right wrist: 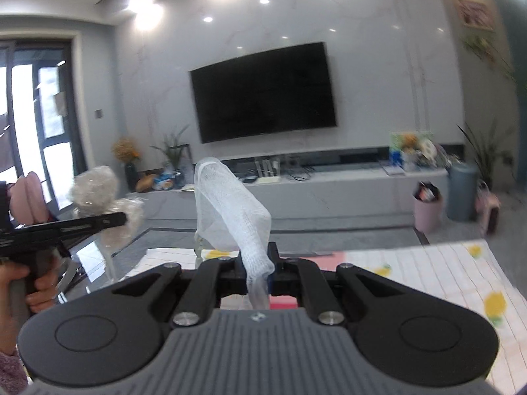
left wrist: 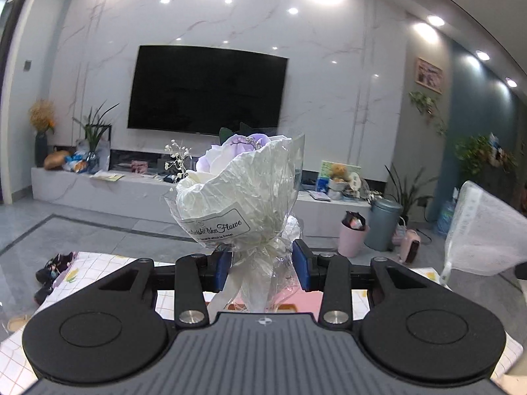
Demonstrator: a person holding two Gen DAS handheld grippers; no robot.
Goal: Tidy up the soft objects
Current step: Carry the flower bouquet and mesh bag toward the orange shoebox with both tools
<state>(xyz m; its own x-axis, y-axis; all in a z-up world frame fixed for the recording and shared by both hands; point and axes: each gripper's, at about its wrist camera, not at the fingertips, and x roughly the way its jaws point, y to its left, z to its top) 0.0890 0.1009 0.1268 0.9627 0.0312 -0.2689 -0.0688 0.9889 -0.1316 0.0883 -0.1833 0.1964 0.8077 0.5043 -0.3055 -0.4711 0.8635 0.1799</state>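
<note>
White crinkled paper and clear film: one bouquet (left wrist: 240, 194), upright above the checked tablecloth (left wrist: 95, 263), its stem clamped between the two blue pads of the left gripper (left wrist: 263, 263); one mesh bag (left wrist: 487, 230) at right. Right wrist view: one white mesh bag (right wrist: 230, 210), its neck pinched in the nearly closed right gripper (right wrist: 258, 273); one hand (right wrist: 39, 283) on the left gripper's handle, held about level.
</note>
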